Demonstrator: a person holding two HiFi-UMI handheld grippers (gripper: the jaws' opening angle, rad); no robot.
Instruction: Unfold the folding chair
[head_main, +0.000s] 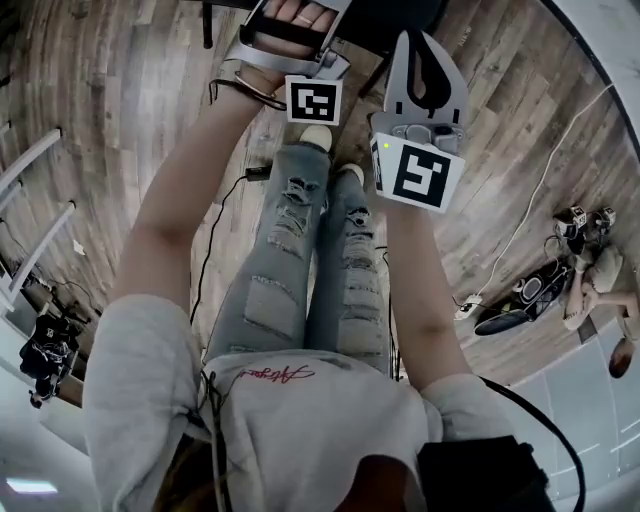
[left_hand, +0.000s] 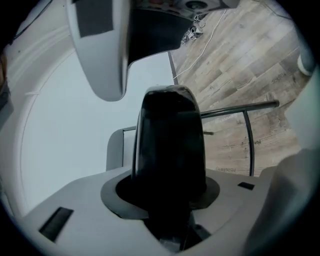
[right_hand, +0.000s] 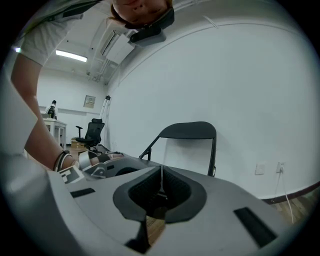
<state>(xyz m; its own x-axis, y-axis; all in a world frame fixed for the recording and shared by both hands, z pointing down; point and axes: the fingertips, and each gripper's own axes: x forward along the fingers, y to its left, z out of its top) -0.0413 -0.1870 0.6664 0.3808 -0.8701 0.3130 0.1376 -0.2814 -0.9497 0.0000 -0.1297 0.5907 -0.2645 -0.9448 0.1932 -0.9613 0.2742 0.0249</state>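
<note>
Against the white wall (right_hand: 250, 90) stands one black folding chair (right_hand: 188, 131). Its backrest (left_hand: 170, 135) lies ahead of the left gripper (left_hand: 170, 192), whose jaws stand part-way apart, clamping nothing. The right gripper (right_hand: 161, 182) has its jaws pressed together, empty. Each gripper carries one marker cube (head_main: 314, 100), two in all. On the person's shirt (head_main: 300, 435) the red script (head_main: 268, 374) is too small to read.

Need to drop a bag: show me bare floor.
Bare wood floor lies between the person's legs and the white rack. Right of the legs it's bare up to the white cable; beyond it, gear crowds the floor.
</note>
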